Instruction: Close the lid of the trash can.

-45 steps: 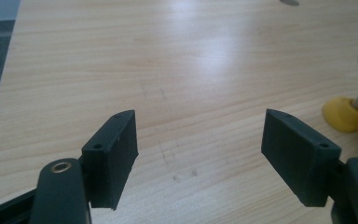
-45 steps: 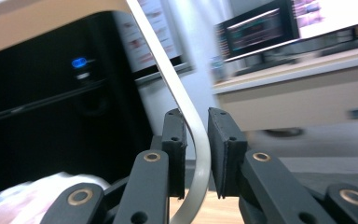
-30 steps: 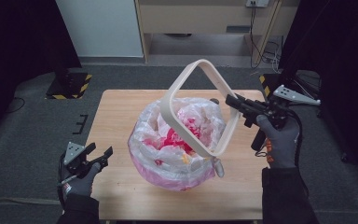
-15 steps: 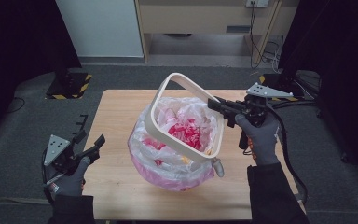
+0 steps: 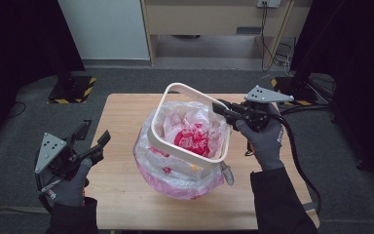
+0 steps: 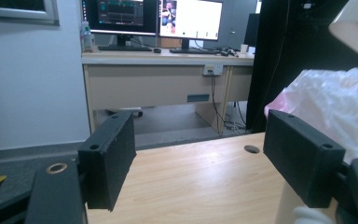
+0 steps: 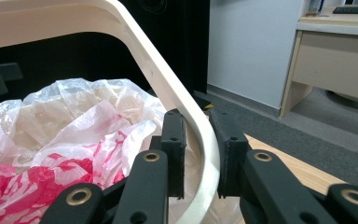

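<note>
Clamped on the right-hand side of a cream rectangular ring (image 7: 168, 88), one jaw inside and one outside: so the right gripper (image 7: 200, 154) in its own view, with crumpled clear and red plastic bags (image 7: 60, 140) just below at 9 o'clock. From the high view, more told: ring (image 5: 191, 126) tilted over the mouth of a bulging bag-lined bin (image 5: 177, 170) at table centre, far edge raised toward 12 o'clock, near edge low against the plastic; right gripper (image 5: 224, 111) at 3 o'clock of it. Wide apart and holding nothing, the left gripper (image 6: 200, 161) in its own view, over bare wood, bag plastic (image 6: 326, 102) at 3 o'clock; in the high view, left gripper (image 5: 93, 141) off the table's 9 o'clock edge. Beneath: pale wooden table (image 5: 121, 195), grey floor. Beyond at 12 o'clock: desk (image 6: 168, 74) with lit monitors (image 6: 154, 18), white wall panel.
</note>
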Motion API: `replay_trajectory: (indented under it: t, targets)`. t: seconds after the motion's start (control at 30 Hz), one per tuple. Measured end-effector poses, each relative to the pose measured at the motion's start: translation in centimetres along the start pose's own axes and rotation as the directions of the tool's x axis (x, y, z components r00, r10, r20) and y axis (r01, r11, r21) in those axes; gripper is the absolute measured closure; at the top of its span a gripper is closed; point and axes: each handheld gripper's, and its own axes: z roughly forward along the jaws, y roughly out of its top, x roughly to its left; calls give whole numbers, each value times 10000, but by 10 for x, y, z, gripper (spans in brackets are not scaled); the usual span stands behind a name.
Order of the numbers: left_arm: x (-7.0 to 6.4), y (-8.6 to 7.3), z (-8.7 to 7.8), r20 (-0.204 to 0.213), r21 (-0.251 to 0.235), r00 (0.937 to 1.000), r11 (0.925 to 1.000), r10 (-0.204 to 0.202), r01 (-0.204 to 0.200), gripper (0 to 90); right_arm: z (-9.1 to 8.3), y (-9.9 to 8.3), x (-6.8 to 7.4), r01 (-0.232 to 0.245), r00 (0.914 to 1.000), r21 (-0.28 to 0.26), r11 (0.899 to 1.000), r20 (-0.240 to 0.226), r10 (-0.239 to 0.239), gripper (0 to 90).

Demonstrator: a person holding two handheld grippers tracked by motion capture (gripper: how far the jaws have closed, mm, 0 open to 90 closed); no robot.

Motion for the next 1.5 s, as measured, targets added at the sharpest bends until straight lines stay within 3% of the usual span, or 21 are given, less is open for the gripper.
replay_trajectory:
  t: [0.07, 0.23, 0.3, 0.37, 0.5, 0.7, 0.87, 1.17, 1.5]
  targets:
    - [-5, 5, 0, 107, -99, 9999, 9999, 19, -18, 243, 0, -1, 2, -91, 9999, -72, 9999, 87, 91, 750]
    - [-18, 14, 4, 419, -374, 9991, 9993, 91, -75, 242, 2, -2, 0, -425, 9986, -259, 9988, -322, 417, 705]
    - [-22, 16, 6, 547, -428, 9984, 9990, 123, -100, 242, 3, -5, -4, -852, 9942, -391, 9956, -693, 824, 673]
    - [-25, 17, 7, 622, -477, 9979, 9988, 154, -125, 242, 4, -8, -8, -1406, 9829, -594, 9883, -1286, 1321, 614]
    - [-30, 21, 7, 738, -585, 9970, 9981, 213, -170, 242, 3, -8, -9, -1235, 9858, -540, 9909, -1210, 1163, 662]
    - [-34, 24, 6, 856, -658, 9959, 9975, 294, -238, 242, -2, -6, -12, -1139, 9841, -428, 9926, -1417, 1068, 650]
    - [-36, 24, 7, 913, -673, 9953, 9974, 323, -262, 242, -3, -5, -13, -1065, 9876, -289, 9939, -1191, 1023, 717]
    - [-42, 30, 9, 1029, -837, 9940, 9961, 363, -278, 241, 1, 0, -11, -954, 9891, -127, 9954, -1139, 933, 720]
    - [-67, 43, 19, 1312, -958, 9900, 9946, 512, -388, 213, 4, 0, -3, -713, 9965, 7, 9975, -448, 712, 711]
